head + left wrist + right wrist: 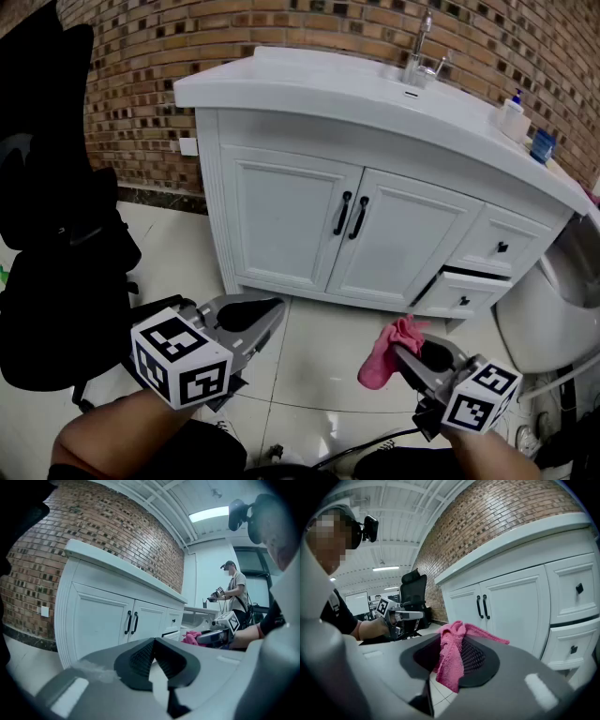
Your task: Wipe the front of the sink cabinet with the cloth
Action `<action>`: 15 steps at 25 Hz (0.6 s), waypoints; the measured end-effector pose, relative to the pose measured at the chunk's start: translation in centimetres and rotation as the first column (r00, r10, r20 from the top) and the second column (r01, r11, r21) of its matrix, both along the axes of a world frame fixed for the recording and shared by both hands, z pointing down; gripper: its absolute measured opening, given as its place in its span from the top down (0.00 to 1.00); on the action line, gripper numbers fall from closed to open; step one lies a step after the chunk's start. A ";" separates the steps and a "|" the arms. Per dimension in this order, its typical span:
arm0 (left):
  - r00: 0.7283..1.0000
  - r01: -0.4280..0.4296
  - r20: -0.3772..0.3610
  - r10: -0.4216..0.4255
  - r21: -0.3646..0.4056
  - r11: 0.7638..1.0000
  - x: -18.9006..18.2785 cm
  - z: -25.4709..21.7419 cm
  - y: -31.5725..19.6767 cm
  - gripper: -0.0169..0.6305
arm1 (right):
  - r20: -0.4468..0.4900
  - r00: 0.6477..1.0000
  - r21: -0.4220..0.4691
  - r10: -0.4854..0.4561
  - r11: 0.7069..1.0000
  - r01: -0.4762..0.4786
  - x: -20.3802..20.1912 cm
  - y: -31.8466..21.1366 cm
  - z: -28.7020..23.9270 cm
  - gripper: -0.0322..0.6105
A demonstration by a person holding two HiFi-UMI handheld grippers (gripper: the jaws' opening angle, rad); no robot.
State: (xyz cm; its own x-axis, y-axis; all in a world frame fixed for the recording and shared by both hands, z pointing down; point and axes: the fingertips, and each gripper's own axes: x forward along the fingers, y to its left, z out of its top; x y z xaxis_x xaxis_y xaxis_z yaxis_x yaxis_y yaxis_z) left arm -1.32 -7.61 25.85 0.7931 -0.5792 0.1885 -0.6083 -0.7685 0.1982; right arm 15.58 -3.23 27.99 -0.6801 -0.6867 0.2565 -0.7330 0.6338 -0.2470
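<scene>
While you stand short of the sink cabinet (212,187), your right tongs (403,352) pinch the pink cloth (380,363) by one bunched edge, in front of its drawers (506,246). It looks soft, light and floppy; gather more before wiping. Your left tongs (270,314) seem pressed together, empty, before its doors (281,225).

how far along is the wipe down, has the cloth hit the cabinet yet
Done: the pink cloth is picked up, clamped in the right tool. In hand: it hangs over the floor tiles, short of the sink cabinet and not touching it. Left: all the wiping of the doors and drawer fronts. The left tool is shut and empty.
</scene>
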 end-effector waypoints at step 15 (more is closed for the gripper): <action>0.999 -0.005 0.042 0.001 0.094 0.996 3.9 -0.7 -3.6 0.96 | -0.011 0.955 0.342 0.296 0.899 -0.274 6.4 -11.7 -9.3 0.79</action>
